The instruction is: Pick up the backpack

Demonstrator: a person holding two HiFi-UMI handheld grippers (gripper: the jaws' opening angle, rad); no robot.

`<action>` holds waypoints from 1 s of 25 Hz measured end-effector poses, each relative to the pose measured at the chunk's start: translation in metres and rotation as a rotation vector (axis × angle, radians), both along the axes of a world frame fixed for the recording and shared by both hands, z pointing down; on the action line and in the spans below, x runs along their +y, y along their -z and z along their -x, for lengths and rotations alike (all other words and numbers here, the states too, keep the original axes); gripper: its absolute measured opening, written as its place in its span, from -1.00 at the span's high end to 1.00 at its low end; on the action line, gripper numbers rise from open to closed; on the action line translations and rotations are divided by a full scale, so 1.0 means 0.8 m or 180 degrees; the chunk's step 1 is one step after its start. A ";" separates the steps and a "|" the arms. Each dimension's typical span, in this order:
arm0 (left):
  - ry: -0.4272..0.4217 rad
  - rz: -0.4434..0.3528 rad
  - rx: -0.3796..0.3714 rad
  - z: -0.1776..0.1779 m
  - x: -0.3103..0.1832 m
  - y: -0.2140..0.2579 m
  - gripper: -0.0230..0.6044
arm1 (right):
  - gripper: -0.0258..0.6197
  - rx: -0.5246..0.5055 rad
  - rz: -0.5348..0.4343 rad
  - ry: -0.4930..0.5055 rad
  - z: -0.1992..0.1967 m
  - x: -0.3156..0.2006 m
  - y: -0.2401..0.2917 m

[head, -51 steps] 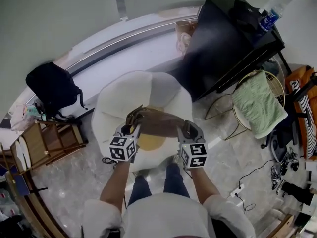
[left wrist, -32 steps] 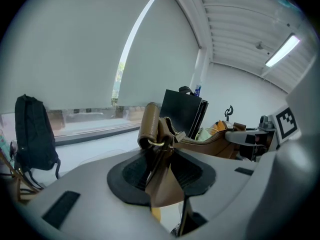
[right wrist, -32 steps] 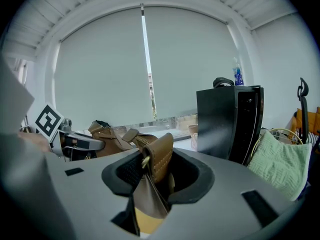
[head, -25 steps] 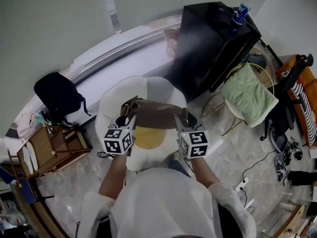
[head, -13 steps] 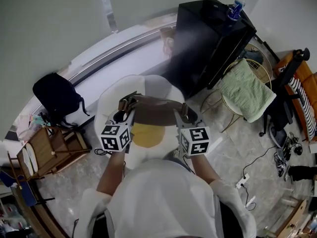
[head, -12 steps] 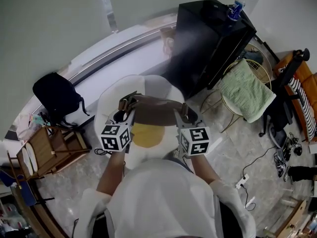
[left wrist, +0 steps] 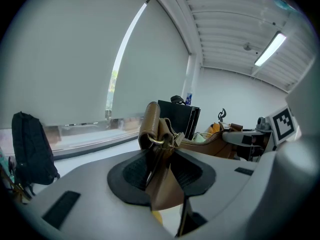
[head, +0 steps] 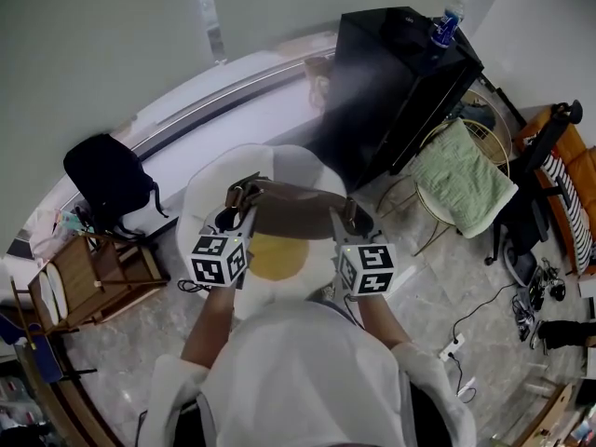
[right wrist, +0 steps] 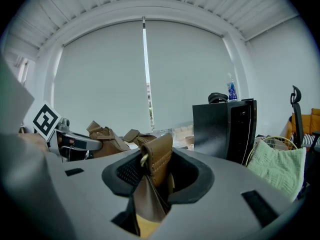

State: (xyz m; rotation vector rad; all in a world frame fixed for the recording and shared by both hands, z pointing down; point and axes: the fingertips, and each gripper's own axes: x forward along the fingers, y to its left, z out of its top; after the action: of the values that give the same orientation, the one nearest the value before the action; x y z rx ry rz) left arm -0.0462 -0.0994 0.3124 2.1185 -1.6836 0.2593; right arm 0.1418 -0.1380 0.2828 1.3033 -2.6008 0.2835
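The left gripper (left wrist: 161, 151) and right gripper (right wrist: 156, 166) each clamp a strap end of the brown backpack (head: 296, 214) over an egg-shaped cushion (head: 209, 208). The bottle (head: 445, 28) has a label too small to read. Bare floor (head: 414, 282) lies to the right.

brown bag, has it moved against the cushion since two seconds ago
Yes, slightly: the brown bag now sits farther up the picture against the white cushion, uncovering more of its yellow centre.
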 end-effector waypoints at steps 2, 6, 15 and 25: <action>0.0009 -0.0006 0.0004 -0.001 0.001 0.003 0.48 | 0.43 -0.0005 -0.0003 0.0007 -0.001 0.000 0.002; 0.0018 -0.0022 0.0013 0.000 0.002 0.005 0.48 | 0.43 -0.0010 -0.0014 0.0014 0.000 -0.001 0.005; 0.0035 -0.0037 0.0049 0.003 0.004 0.005 0.48 | 0.43 0.0012 -0.0028 0.0026 0.003 0.001 0.005; 0.0036 -0.0029 0.0088 0.002 0.001 0.003 0.48 | 0.43 0.0041 -0.0042 0.0015 0.002 -0.003 0.006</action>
State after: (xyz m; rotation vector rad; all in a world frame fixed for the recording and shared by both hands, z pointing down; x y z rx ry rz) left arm -0.0475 -0.0984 0.3096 2.1089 -1.6835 0.2183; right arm 0.1400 -0.1404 0.2780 1.2988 -2.5990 0.2570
